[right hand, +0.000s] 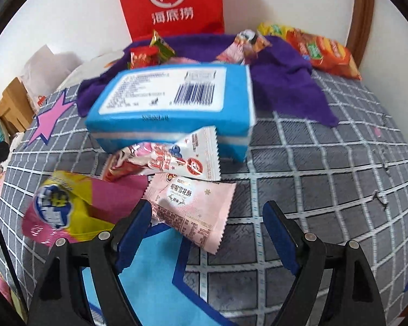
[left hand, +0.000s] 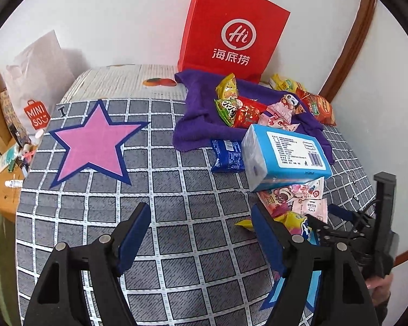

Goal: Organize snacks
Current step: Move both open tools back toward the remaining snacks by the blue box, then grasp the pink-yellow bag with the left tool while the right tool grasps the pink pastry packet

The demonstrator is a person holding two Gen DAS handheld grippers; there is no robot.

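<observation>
Left wrist view: left gripper (left hand: 201, 233) spread wide over bare checked cover (left hand: 176, 190), snacks off right. Right wrist view: right gripper (right hand: 208, 225) agape, nothing held; pink snack packet (right hand: 193, 212) just ahead, slanting near-right; this hand's nearer.

Grey checked bedcover (left hand: 176, 244) w/ pink star (left hand: 92, 141); purple cloth (left hand: 198, 119).

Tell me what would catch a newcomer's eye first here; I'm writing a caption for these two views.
The red paper bag stands against the wall behind everything. In front of it, bright snack packets lie on a purple cloth, with a blue tissue pack nearer on the checked bedcover. A big pink star marks the cover to the left.
</observation>
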